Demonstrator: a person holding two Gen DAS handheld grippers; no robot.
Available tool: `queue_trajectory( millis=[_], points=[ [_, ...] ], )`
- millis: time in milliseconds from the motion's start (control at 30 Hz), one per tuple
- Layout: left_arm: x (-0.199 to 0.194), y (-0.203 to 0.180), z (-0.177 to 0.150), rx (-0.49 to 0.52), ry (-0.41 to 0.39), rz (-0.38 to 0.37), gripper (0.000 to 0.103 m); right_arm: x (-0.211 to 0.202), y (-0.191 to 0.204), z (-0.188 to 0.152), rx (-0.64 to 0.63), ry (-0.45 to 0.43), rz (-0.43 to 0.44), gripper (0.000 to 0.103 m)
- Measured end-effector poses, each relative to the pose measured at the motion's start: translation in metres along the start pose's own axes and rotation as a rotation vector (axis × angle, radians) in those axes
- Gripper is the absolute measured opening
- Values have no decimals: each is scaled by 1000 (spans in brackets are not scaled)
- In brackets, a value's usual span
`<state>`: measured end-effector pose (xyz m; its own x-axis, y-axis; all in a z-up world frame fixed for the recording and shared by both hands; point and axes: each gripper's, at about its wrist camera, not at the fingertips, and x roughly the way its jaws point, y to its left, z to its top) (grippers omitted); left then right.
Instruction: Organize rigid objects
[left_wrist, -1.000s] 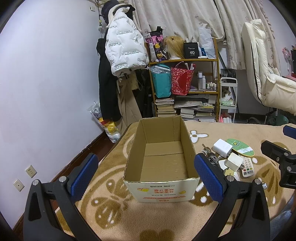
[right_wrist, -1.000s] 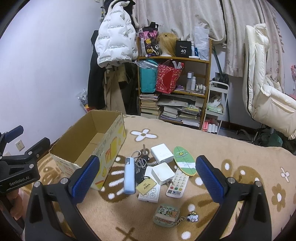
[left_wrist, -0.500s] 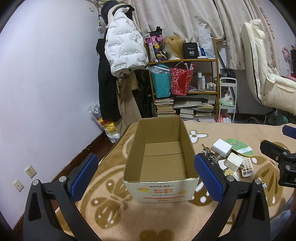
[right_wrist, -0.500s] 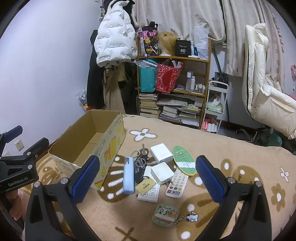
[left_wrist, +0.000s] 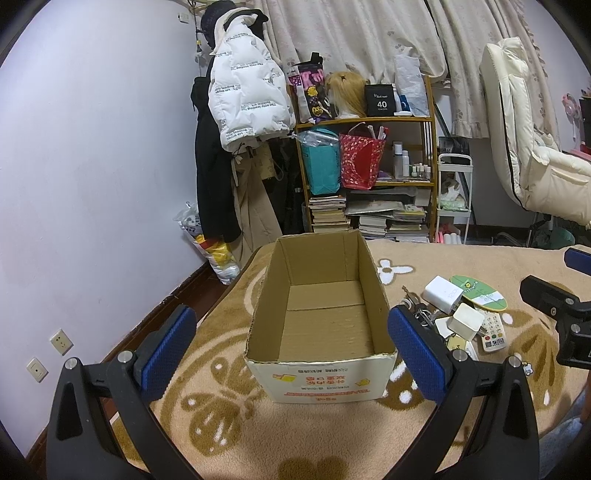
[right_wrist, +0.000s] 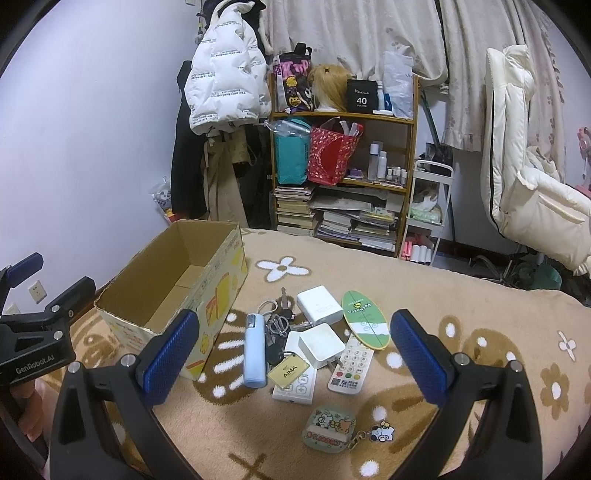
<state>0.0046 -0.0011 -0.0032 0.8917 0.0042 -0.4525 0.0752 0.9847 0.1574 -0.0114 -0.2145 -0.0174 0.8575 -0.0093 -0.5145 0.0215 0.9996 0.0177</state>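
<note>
The cardboard box (left_wrist: 321, 317) sits open and empty on the tan flower-patterned blanket (left_wrist: 229, 417), straight ahead in the left wrist view and near the blanket's left edge. The left gripper (left_wrist: 291, 343) hangs over the box's near wall with its blue-padded fingers (left_wrist: 168, 345) wide apart, holding nothing. To the right of the box lies a small heap: two white chargers (left_wrist: 441, 293), a green oval tag (left_wrist: 478, 291) and a white remote (left_wrist: 493, 330). The right gripper shows at the right edge.

From the right wrist view, the right gripper (right_wrist: 293, 354) has its fingers (right_wrist: 419, 356) spread wide and empty above the heap in the middle of the blanket (right_wrist: 480, 317). Between them lie a pale blue cylinder (right_wrist: 255, 352), a key bunch (right_wrist: 279, 323) with a yellow AIMA tag (right_wrist: 288, 373), the chargers (right_wrist: 319, 304), two remotes (right_wrist: 351, 363) and the oval tag (right_wrist: 365, 319). A cartoon keychain pouch (right_wrist: 328, 428) lies nearest the camera. The box (right_wrist: 177, 284) stands to the left, just beside the cylinder, and the left gripper (right_wrist: 35, 332) appears at the left edge.
</note>
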Motion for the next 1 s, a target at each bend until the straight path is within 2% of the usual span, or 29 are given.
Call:
queue_trajectory(
  millis=[200,367,467,600,867,1000],
  points=[
    [2,-1,1,-6,18,3,102,3,-4,-7,-7,6,-2,103],
    [24,1,6,-2,103,27,102,14,-11,-16,-5,44,-16,103],
    [32,3,8,1,114,32,102,20,-11,-13,3,66,-34,103],
    [42,4,13,9,128,40,102,32,-13,-15,8,125,-40,103],
    [77,10,19,23,240,50,102,54,-12,-16,8,250,-23,103],
    [95,7,21,72,292,68,102,68,-15,-15,31,310,-9,103]
  ],
)
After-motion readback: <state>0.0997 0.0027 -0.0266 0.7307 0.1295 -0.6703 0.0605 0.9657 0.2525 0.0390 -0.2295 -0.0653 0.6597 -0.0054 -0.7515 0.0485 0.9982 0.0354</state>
